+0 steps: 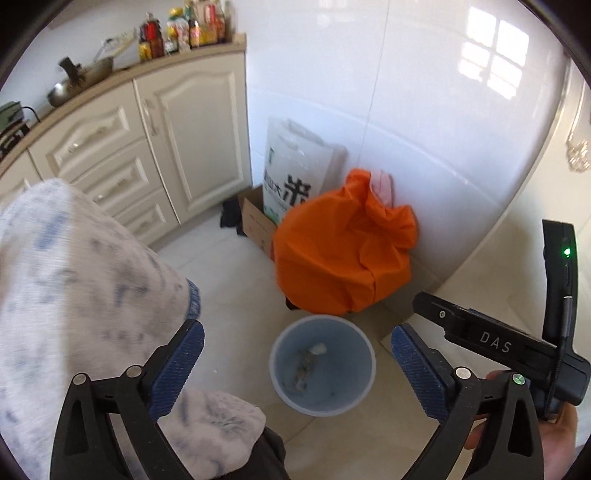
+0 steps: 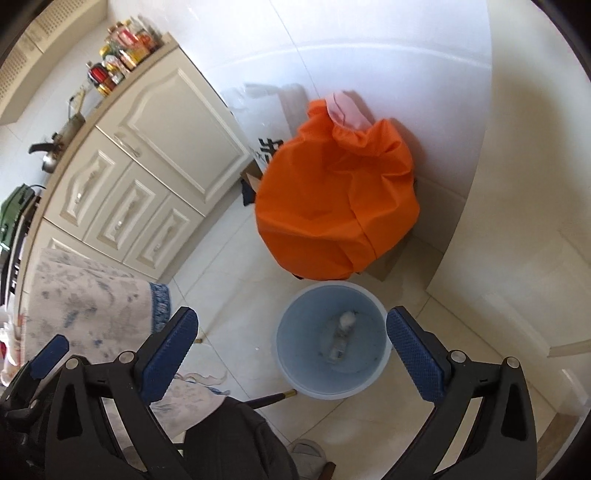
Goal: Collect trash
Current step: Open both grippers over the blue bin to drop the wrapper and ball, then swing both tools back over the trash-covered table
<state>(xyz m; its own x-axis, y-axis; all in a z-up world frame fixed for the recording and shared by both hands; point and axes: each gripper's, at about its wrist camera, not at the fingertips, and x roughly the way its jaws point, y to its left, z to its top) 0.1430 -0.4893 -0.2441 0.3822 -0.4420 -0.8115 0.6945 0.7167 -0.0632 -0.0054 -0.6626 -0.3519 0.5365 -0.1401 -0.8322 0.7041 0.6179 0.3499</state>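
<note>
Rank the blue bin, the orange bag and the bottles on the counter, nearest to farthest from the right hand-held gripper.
1. Blue bin, on the floor just beyond the right hand-held gripper.
2. Orange bag, behind the bin against the wall.
3. Bottles, far up left on the counter.

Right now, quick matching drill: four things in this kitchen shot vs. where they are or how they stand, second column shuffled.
Things:
1. blue bin
2. orange bag
3. sauce bottles
4. right gripper

Places or states:
A. on the countertop by the wall
B. jaws wide open, nothing between them
C. on the floor, scraps inside
D. slumped against the white wall behind the bin

Pairs: 1-C, 2-D, 3-A, 4-B
</note>
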